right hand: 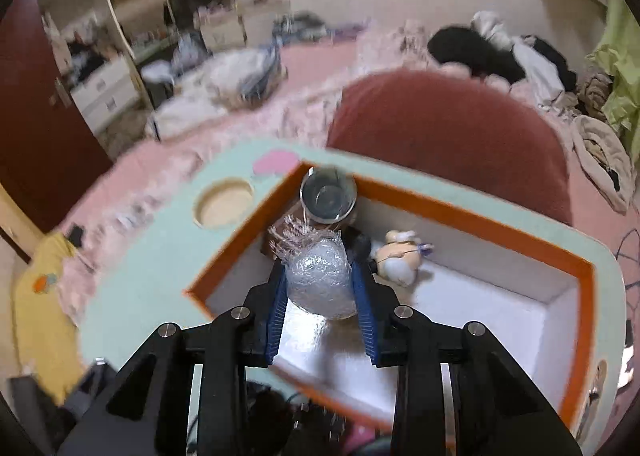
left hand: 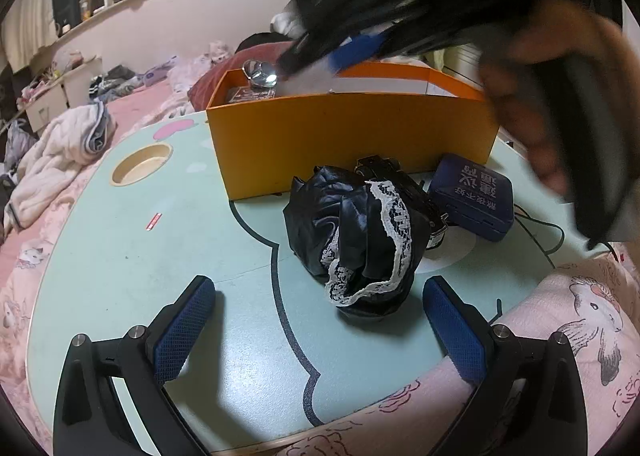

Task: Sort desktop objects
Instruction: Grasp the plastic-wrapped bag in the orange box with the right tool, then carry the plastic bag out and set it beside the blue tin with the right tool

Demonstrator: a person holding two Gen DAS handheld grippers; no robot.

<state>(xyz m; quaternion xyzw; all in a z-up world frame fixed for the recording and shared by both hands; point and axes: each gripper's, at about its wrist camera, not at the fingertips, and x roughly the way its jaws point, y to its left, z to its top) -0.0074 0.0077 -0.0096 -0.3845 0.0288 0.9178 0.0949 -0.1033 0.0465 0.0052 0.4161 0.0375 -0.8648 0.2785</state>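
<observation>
Two grippers: right gripper [right hand: 319, 283] pinches a clear plastic wad [right hand: 319, 283] at frame centre, over the orange box [right hand: 452, 203]; left gripper [left hand: 319, 330] spread, lower frame.

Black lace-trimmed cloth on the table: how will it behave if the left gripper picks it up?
The black cloth looks soft and crumpled, so it will probably sag and unfold. Its satin sheen suggests it may slip. The lace trim could snag.

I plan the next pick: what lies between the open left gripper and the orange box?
In the left wrist view, a black cloth with white lace lies between the left gripper and the orange box.
</observation>
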